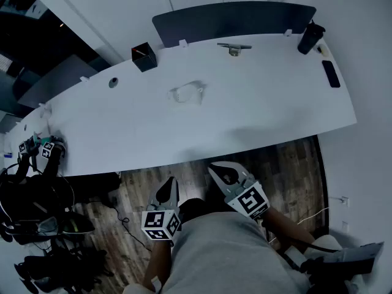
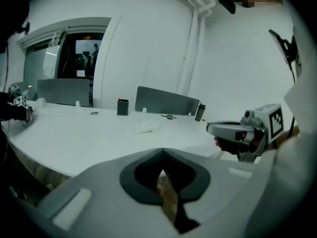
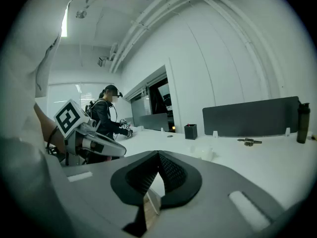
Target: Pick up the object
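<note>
A small whitish, see-through object (image 1: 185,94) lies alone near the middle of the white table (image 1: 269,109). It also shows as the pale object (image 2: 147,127) in the left gripper view and the pale object (image 3: 203,152) in the right gripper view. Both grippers hang below the table's near edge, close to the person's body, well short of the object. My left gripper (image 1: 168,187) is shut and holds nothing; its jaws (image 2: 161,170) meet. My right gripper (image 1: 221,171) is also shut and empty, with its jaws (image 3: 158,170) together. The two grippers are side by side.
At the table's far edge are a black pen holder (image 1: 143,57), a small metal part (image 1: 233,48), a dark bottle (image 1: 310,37) and a dark divider panel (image 1: 233,20). A phone (image 1: 331,73) lies at the right. Another person (image 3: 106,115) with grippers works at the table's left end.
</note>
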Action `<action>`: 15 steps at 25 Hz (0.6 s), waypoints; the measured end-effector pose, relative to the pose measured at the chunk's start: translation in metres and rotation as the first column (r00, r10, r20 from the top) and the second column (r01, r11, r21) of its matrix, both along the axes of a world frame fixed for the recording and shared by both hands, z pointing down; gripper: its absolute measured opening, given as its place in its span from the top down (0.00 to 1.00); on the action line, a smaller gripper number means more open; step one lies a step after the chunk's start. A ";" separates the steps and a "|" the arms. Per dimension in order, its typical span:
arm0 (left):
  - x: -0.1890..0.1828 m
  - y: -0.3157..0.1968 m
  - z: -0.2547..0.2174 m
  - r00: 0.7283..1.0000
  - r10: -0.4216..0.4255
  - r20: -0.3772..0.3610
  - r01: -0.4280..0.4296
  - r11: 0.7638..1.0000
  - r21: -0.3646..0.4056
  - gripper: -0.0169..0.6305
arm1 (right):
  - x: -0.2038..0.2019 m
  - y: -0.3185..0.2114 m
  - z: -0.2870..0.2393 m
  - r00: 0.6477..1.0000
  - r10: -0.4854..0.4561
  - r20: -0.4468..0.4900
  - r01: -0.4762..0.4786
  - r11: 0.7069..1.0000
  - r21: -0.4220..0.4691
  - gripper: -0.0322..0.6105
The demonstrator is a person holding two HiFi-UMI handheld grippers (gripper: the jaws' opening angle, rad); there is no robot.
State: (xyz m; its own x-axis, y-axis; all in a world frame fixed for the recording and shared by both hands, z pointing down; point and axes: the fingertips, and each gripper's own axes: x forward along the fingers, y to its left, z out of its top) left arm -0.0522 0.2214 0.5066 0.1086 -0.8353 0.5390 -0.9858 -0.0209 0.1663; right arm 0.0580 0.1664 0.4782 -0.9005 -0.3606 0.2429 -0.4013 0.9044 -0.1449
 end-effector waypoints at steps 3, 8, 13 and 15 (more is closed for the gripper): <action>0.002 -0.014 0.007 1.000 0.003 0.009 -0.003 0.999 -0.033 0.97 | 0.009 -0.019 0.008 1.000 -0.006 -0.015 0.006 1.000 0.007 0.95; -0.009 -0.036 0.011 0.996 0.021 0.086 -0.015 0.998 -0.060 0.97 | 0.011 -0.044 0.015 1.000 0.017 -0.025 -0.017 1.000 -0.008 0.95; -0.014 -0.068 0.022 0.998 0.046 0.047 -0.043 0.997 -0.057 0.97 | 0.009 -0.057 0.018 0.998 0.045 -0.048 -0.046 0.999 -0.010 0.95; -0.015 -0.084 0.028 0.998 0.066 0.023 -0.065 0.996 -0.059 0.97 | 0.008 -0.064 0.022 0.996 0.062 -0.070 -0.062 0.998 -0.007 0.95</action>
State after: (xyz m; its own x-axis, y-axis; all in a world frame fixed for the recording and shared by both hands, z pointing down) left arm -0.0677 0.1371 0.5346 0.1483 -0.7940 0.5896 -0.9865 -0.0767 0.1447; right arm 0.0658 0.1029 0.4999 -0.8574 -0.4126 0.3077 -0.4659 0.8762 -0.1232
